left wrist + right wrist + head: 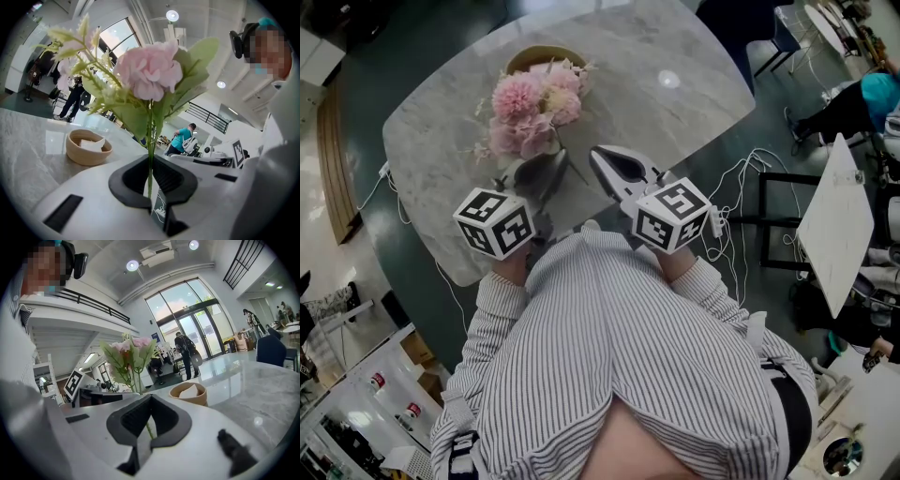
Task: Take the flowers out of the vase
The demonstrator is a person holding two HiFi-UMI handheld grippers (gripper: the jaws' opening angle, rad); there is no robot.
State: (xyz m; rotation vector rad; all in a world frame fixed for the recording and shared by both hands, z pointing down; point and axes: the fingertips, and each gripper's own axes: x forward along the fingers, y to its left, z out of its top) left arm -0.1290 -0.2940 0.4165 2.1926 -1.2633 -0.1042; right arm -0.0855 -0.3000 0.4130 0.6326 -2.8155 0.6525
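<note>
the left gripper [150, 159] was clamped shut on the thin green stem [150, 136] of a bunch of pale pink artificial flowers with green leaves [530, 103], holding it upright above the grey marble-patterned table [675, 122], near a round tan bowl with a white scrap inside [542, 56]. the right gripper [149, 397] hung just beside the bunch with its jaws together; a bit of green stem showed in the hollow behind their tips, but whether it was pinched there could not be told. the person wore a striped shirt [619, 347].
</note>
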